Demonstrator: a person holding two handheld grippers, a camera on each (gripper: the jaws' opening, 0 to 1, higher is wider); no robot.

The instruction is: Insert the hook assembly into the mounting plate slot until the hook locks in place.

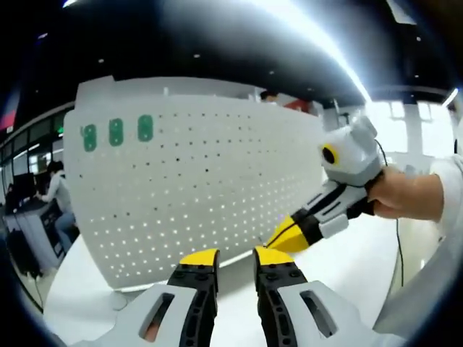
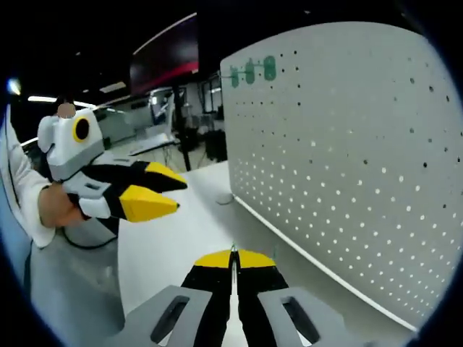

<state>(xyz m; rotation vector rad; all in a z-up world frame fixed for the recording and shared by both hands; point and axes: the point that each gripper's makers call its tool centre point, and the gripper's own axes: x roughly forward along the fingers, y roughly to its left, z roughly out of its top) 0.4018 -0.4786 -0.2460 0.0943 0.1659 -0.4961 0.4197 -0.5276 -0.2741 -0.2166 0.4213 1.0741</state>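
While the white perforated mounting plate (image 1: 195, 184) stands upright on the white table (image 1: 347, 267), both grippers hover in front of it.
Mounting plate: broad panel of small holes, set on the table's far side; in the right gripper view it rises to the right (image 2: 347, 144).
Green markers (image 1: 116, 132): three small oval pieces in a row near the plate's upper left corner.
Hook assembly: cannot be told apart in either view.
Left gripper (image 1: 235, 256): yellow-tipped jaws slightly parted, nothing between them, pointing at the plate's lower edge.
Right gripper (image 2: 233, 254): yellow tips pressed together, holding nothing visible; near the plate's base.
Hand (image 1: 398, 194): grasps the right gripper's body at far right.
Background: office desks and a seated person (image 1: 56, 195) at far left.
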